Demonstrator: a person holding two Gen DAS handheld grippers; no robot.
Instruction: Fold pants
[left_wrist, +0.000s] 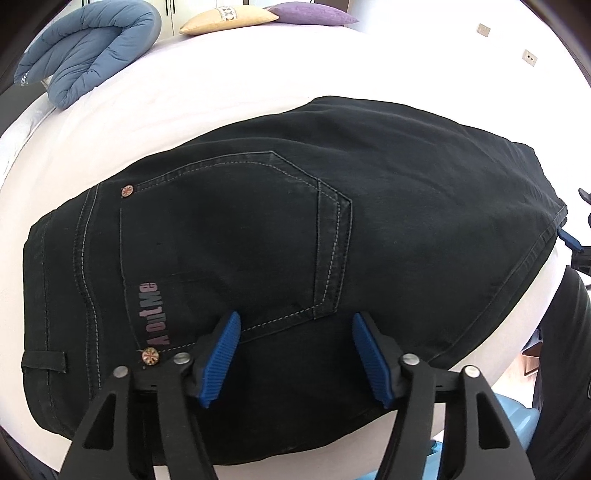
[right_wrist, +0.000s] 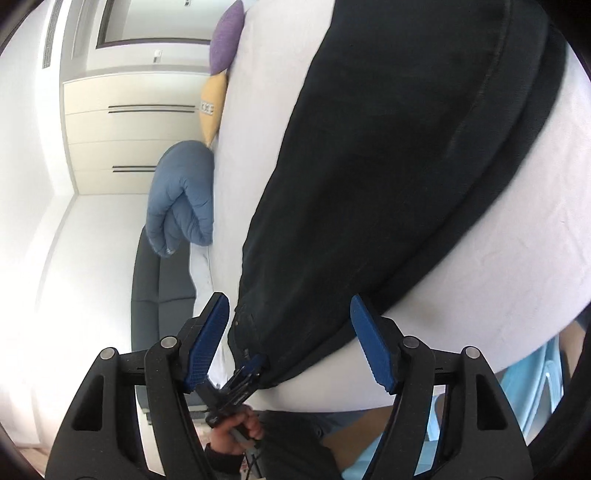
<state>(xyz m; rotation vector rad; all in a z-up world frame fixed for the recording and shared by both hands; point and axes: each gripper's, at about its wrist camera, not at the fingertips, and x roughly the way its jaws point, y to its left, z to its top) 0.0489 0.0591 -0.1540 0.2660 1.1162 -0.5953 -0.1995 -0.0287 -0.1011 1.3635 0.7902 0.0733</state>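
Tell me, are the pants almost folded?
Partly. The black pants already lie doubled on the white bed, back pocket facing up. Both the left gripper and the right gripper have open jaws and hold nothing. A shorter final fold may be left.

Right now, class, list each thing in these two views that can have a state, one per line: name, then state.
pants: folded, lying flat on the bed, back pocket facing up
left gripper: open, over the waist end of the pants
right gripper: open, holding nothing
blue quilt: folded over, at the bed's edge
bed: covered with a white sheet
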